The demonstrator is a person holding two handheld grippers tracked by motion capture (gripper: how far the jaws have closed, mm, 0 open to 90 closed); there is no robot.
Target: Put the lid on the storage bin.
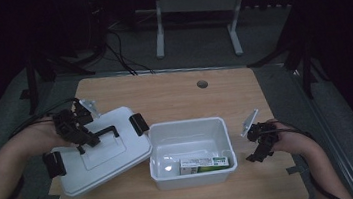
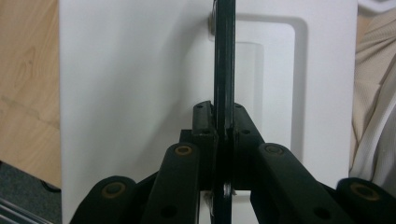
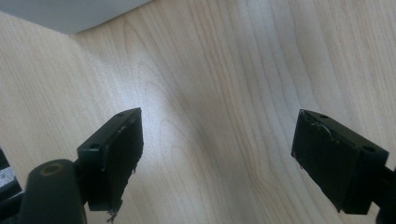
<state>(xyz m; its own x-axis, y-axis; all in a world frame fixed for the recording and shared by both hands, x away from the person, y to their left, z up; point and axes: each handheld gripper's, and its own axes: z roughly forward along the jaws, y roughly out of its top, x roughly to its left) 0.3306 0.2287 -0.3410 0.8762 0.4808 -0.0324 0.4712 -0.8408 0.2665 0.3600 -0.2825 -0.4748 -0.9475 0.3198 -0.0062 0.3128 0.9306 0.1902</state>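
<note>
A white box lid (image 1: 105, 158) with black latches hangs tilted at the table's left, its right edge beside the open white box (image 1: 187, 126). My left gripper (image 1: 84, 140) is shut on the lid's black handle (image 1: 105, 133). In the left gripper view the handle (image 2: 224, 60) runs edge-on between the closed pads of the left gripper (image 2: 223, 116), with the lid (image 2: 140, 93) behind it. A green and white carton (image 1: 204, 164) lies inside the box. My right gripper (image 1: 256, 157) stands open to the right of the box. In its own view the right gripper (image 3: 217, 154) holds nothing over bare wood.
The wooden table (image 1: 173, 92) has a round cable hole (image 1: 202, 84) near its far edge. A corner of the white box (image 3: 70, 11) shows at the top left of the right gripper view. A light sleeve (image 2: 373, 93) lies to the right of the lid.
</note>
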